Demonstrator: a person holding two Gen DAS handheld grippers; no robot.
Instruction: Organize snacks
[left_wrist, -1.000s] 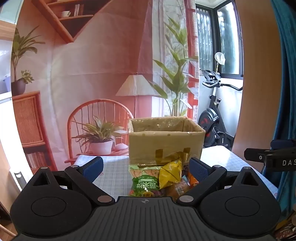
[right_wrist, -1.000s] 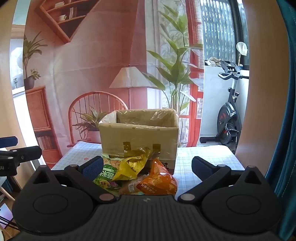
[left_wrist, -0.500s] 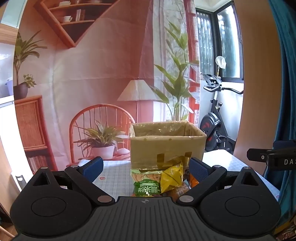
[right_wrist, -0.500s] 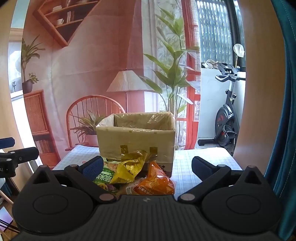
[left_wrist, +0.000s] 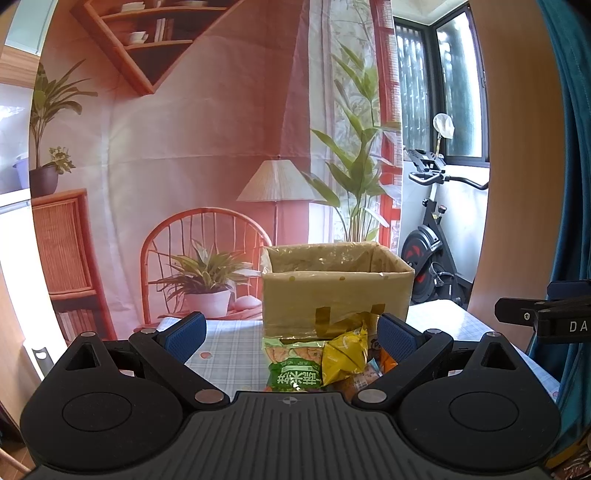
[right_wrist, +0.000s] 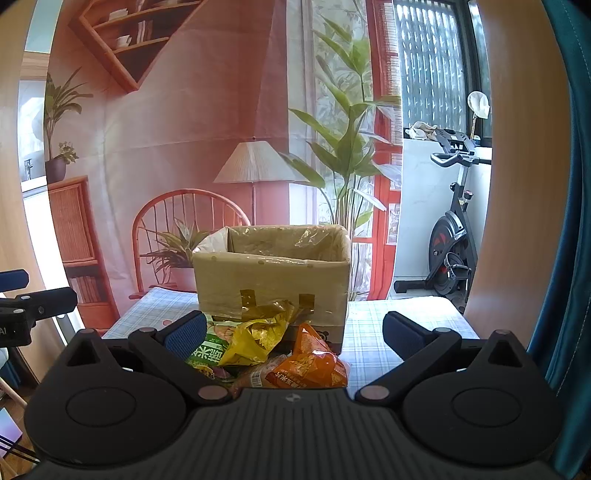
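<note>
With both the left gripper (left_wrist: 290, 328) and right gripper (right_wrist: 293, 328) spread wide and empty, a grab at the heaped snack packets (right_wrist: 269, 350) risked snagging neighbours or nudging the cardboard box (right_wrist: 273, 277)

Both wrist views look forward, level, low over the table (left_wrist: 229, 350). Left view sits left of right view. Shared: cardboard box (left_wrist: 336, 295) (right_wrist: 273, 284), snack pile (left_wrist: 317, 362) (right_wrist: 266, 354), backdrop, exercise bike (right_wrist: 454, 236).
</note>
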